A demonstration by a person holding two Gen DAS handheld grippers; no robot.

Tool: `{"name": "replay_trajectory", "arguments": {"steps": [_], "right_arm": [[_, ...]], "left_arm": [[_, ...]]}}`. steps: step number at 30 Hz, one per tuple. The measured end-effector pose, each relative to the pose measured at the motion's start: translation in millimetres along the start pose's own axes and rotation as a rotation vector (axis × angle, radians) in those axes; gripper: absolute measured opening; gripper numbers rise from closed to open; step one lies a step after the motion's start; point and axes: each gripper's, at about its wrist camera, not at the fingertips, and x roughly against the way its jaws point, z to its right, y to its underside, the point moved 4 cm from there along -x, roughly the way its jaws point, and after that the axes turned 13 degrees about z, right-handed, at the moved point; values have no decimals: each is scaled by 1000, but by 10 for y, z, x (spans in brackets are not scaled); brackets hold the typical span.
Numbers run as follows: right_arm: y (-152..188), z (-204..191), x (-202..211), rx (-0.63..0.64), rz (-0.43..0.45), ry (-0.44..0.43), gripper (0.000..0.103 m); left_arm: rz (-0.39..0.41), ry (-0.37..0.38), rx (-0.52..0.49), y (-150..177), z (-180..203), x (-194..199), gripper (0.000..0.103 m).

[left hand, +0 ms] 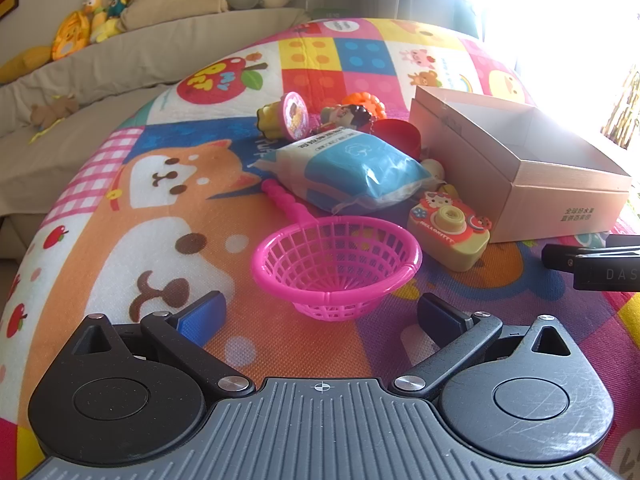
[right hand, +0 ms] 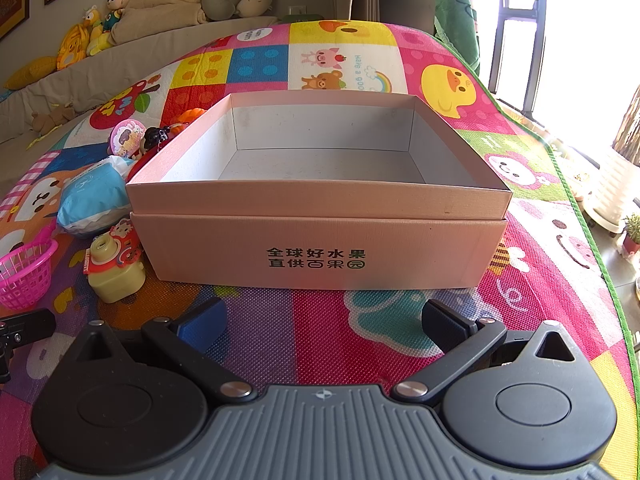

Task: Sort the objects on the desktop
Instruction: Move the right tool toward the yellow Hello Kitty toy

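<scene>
Both the left gripper (left hand: 320,312) and right gripper (right hand: 322,318) stood spread, empty; the light strainer (left hand: 336,266) just ahead of the left could skid away if nudged.

On the play mat (left hand: 168,216), the strainer (left hand: 336,264) lies nearest, handle running back under the wipes pack (left hand: 352,168), toy camera (left hand: 448,236) to its right beside the open box (right hand: 320,204), small toys (left hand: 320,116) heaped behind the pack.
</scene>
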Motion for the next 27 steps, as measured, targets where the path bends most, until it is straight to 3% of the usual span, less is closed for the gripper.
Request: {"name": "replay_trajectory", "arguments": {"steps": [19,27], "right_arm": [[-20,22,-5,-2,-2,-1,103],[-77,31,-36,2,-65,-5,103]], "left_arm": [[-10,-1,-5,13,-15,-20,103],[-40,3,-15,-18,-13,-34,103]]}}
